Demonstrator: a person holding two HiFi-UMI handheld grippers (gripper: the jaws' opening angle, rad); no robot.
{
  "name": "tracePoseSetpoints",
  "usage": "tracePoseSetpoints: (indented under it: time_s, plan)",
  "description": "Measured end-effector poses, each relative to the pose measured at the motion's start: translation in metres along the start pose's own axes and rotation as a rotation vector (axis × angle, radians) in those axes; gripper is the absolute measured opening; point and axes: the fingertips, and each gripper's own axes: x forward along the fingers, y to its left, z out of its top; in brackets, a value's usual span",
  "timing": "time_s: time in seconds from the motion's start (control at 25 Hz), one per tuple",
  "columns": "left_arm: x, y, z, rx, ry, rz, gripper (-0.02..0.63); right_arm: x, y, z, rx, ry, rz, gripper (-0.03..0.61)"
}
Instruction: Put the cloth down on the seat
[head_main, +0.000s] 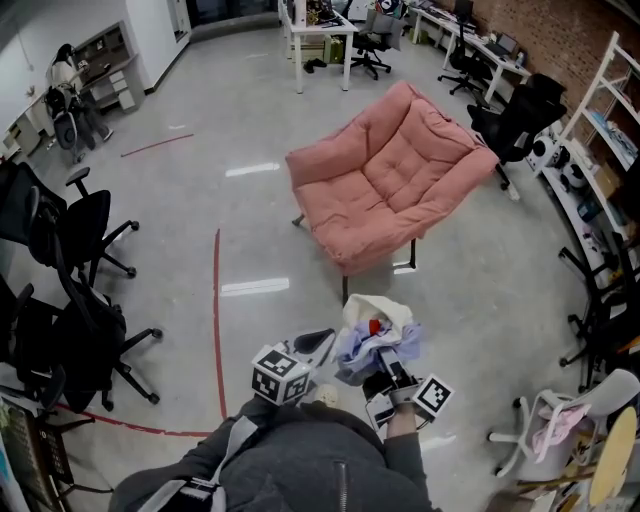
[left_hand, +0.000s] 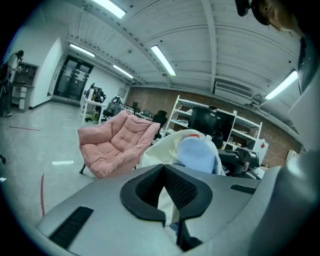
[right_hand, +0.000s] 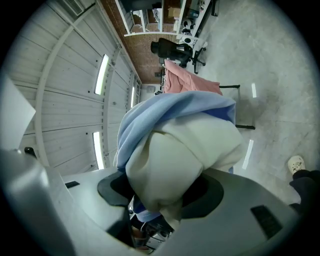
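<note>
The cloth (head_main: 375, 330) is a bundle of cream, light blue and a bit of red, held up in front of me over the floor. My right gripper (head_main: 385, 370) is shut on its thick lower part; in the right gripper view the cloth (right_hand: 175, 145) fills the right gripper (right_hand: 160, 200) and bulges over it. My left gripper (head_main: 325, 345) grips the bundle's left side, and in the left gripper view a cream fold (left_hand: 195, 152) runs down through the left gripper (left_hand: 167, 200). The pink cushioned seat (head_main: 390, 185) stands a few steps ahead, also seen as the seat (left_hand: 112, 142) and the seat (right_hand: 185, 80).
Black office chairs (head_main: 80, 250) crowd the left side, and more black chairs (head_main: 515, 120) stand behind the seat. A red tape line (head_main: 216, 320) runs along the floor. White shelving (head_main: 600, 150) lines the right wall. A white chair (head_main: 565, 415) with pink fabric is at lower right.
</note>
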Motion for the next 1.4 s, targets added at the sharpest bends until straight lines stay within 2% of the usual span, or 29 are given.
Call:
tracePoseSetpoints:
  time_s: [0.2, 0.64, 0.88, 1.4]
  plan:
    - [0.007, 0.002, 0.005, -0.004, 0.000, -0.005, 0.008, 0.003, 0.000, 0.012, 0.007, -0.018, -0.006, 0.221]
    - [-0.003, 0.007, -0.006, -0.033, 0.010, 0.023, 0.008, 0.004, -0.007, 0.002, 0.014, 0.003, -0.025, 0.221]
    - [0.008, 0.011, -0.006, -0.038, 0.017, 0.011, 0.008, 0.008, -0.009, 0.012, 0.018, -0.011, -0.022, 0.221]
    - [0.065, 0.050, 0.032, -0.036, 0.023, -0.011, 0.008, 0.064, -0.016, 0.061, 0.040, -0.018, -0.031, 0.221]
